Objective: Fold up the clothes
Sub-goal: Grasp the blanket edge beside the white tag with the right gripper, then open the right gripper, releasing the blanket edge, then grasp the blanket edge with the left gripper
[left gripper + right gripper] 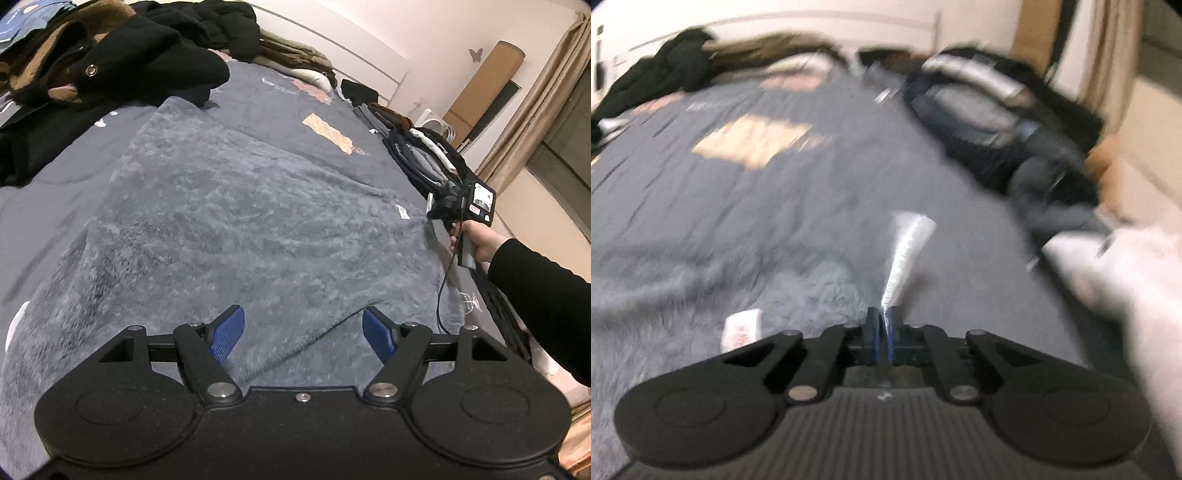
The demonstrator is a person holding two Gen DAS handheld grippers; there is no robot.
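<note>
My left gripper (300,334) gapes wide over the near edge of the grey fleece (236,221), spread flat on the bed (55,192). My right gripper (882,328) pinches the fleece's white tag (908,240) at its far corner.

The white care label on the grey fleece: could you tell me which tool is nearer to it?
Right. The right tool is shut on the white care label; the left tool hangs open over the grey fleece's near edge, well away.

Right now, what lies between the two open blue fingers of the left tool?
In the left wrist view, only the fluffy grey fleece garment lies under the left tool.
</note>
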